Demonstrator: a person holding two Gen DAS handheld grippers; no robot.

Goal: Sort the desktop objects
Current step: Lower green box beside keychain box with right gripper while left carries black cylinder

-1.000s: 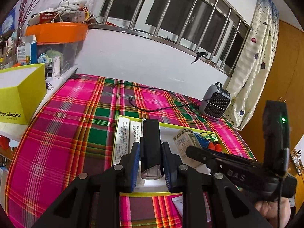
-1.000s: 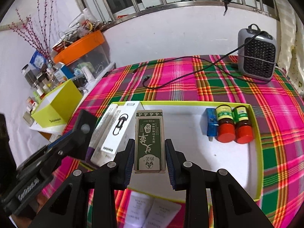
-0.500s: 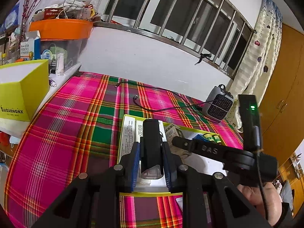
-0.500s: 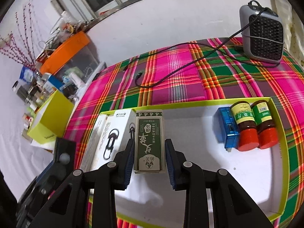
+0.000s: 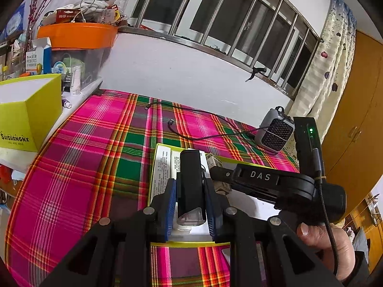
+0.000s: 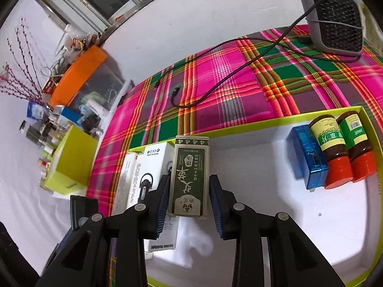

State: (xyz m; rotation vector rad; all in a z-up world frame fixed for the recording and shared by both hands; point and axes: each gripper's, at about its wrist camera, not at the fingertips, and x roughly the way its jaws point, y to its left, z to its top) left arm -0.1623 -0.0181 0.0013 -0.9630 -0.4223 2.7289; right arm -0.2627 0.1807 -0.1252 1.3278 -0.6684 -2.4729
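Left wrist view shows the left tongs (image 5: 190, 201) clamped on a black device (image 5: 190, 181) with a clear end, held above the near-left part of the yellow-rimmed tray (image 6: 263, 123) on the plaid bench (image 5: 95, 148). In the right wrist view, going left to right, white boxes (image 6: 148, 167) lie at the tray's left end, then the right tongs (image 6: 189, 197) grip a green box (image 6: 190, 174) just beside them, then bare floor, a blue case (image 6: 307, 157) and two red-capped bottles (image 6: 340, 148). My advice: lower the green box flat, parallel and snug to the white boxes, release only once it rests, and keep the left tongs' load clear.
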